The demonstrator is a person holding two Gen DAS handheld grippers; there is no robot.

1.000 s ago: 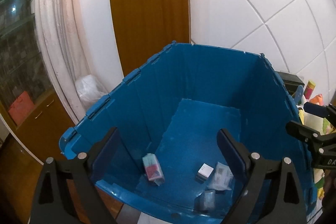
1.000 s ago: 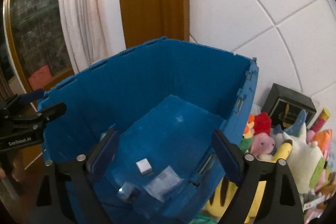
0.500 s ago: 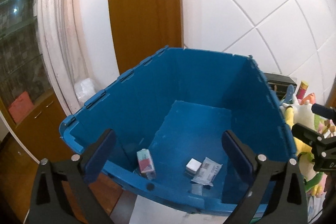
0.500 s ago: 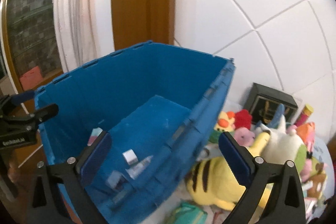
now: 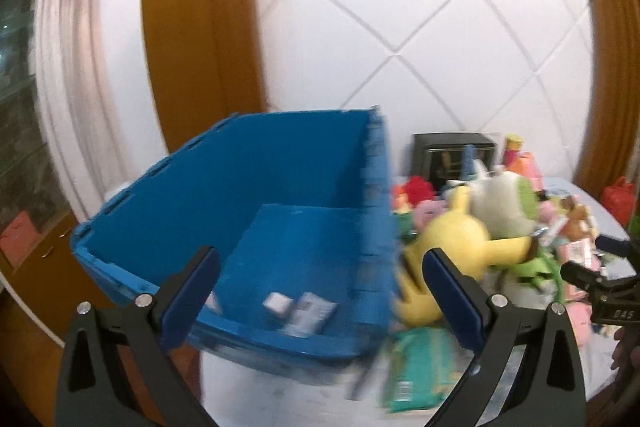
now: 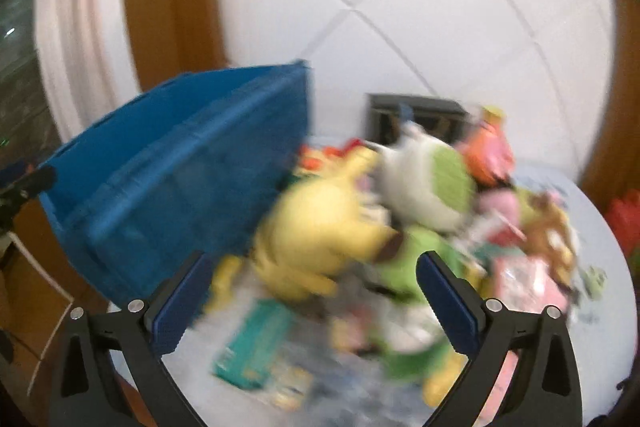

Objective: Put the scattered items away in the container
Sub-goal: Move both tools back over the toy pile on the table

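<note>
Both my claws are spread wide with nothing in them. Left claw [image 5: 320,291] sits over the big blue plastic crate [image 5: 240,187]; right claw [image 6: 312,297] has the blurry yellow plush toy [image 6: 316,235] just ahead.

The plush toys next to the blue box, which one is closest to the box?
The yellow plush. It lies right beside the blue box's side wall, whereas the white and green plush and the red one lie farther back in the pile.
</note>
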